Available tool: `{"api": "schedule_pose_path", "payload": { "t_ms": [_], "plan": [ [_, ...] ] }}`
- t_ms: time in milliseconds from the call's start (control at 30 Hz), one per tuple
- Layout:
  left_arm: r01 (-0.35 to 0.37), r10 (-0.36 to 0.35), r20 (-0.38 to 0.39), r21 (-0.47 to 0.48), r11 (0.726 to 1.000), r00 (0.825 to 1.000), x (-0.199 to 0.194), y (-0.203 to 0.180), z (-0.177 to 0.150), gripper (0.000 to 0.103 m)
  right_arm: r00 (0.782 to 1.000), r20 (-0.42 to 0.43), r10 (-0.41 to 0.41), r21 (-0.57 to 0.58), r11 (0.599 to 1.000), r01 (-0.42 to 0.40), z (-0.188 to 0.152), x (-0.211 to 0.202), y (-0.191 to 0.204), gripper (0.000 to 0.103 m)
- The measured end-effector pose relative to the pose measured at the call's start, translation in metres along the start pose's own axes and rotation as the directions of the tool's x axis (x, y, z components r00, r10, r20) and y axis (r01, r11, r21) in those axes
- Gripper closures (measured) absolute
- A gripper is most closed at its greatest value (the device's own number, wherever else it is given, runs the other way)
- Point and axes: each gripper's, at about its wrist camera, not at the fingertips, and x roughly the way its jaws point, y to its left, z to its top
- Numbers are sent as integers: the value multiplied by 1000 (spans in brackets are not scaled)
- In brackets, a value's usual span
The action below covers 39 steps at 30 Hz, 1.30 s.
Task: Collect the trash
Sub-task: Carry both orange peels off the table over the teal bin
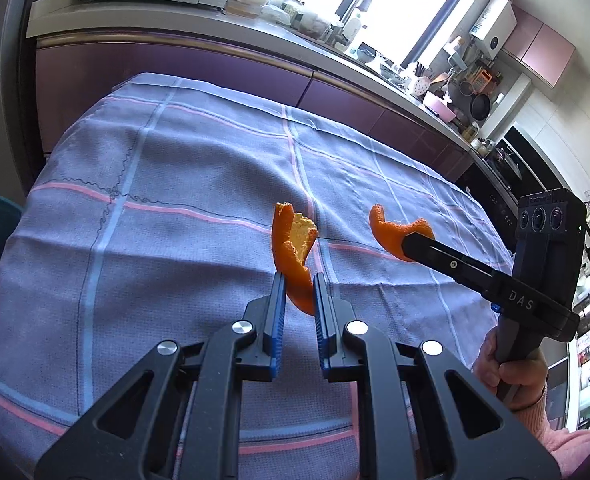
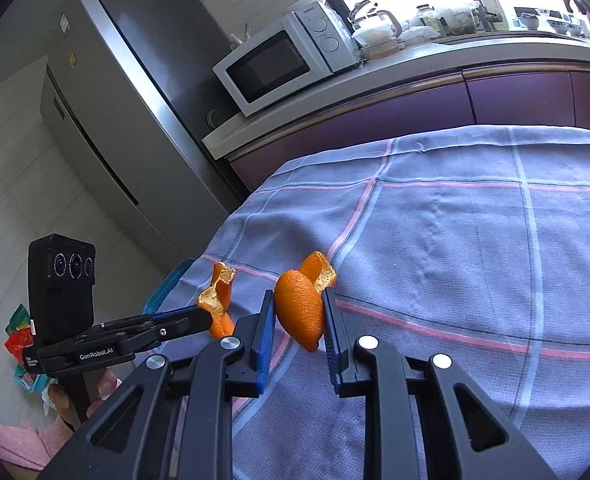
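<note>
My left gripper (image 1: 299, 280) is shut on a long curled strip of orange peel (image 1: 293, 252) that stands up between its blue pads above the checked tablecloth. The right gripper (image 1: 409, 246) shows in the left wrist view at the right, clamped on a second curved orange peel (image 1: 391, 230). In the right wrist view my right gripper (image 2: 299, 300) pinches that broader orange peel (image 2: 301, 308) between its pads. The left gripper (image 2: 205, 316) reaches in from the left there, holding its peel strip (image 2: 219, 292). Both peels hang clear of the cloth.
A blue-and-pink checked cloth (image 1: 175, 240) covers the table. Behind it run purple cabinets (image 2: 375, 116) under a counter with a microwave (image 2: 279, 60) and jars. A steel fridge (image 2: 135, 100) stands at the left; a teal bin edge (image 2: 167, 284) shows beside the table. A hand (image 1: 503, 372) grips the right tool.
</note>
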Motion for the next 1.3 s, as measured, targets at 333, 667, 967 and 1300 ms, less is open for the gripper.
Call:
{"api": "schedule_pose_path", "payload": {
  "t_ms": [333,667,967,1300],
  "plan": [
    [-35,36,42,-26,999,998,-32,23,-14,89,998,-36,53,-41,998,-54,-3,18,32,82],
    [-55,59,72,-56,997,996,-59,35,-24,89,993,-69,93,-73,992,-98,-6,37,54,82],
    [-85,93,97,-85,993,991,-80,45,-30,89,989,-94,118,-95,987,-127,-6,49,70,82],
    [-108,120,110,-111,988,987,-97,55,-33,89,984,-118,137,-124,981,-151,-5,62,88,82]
  ]
}}
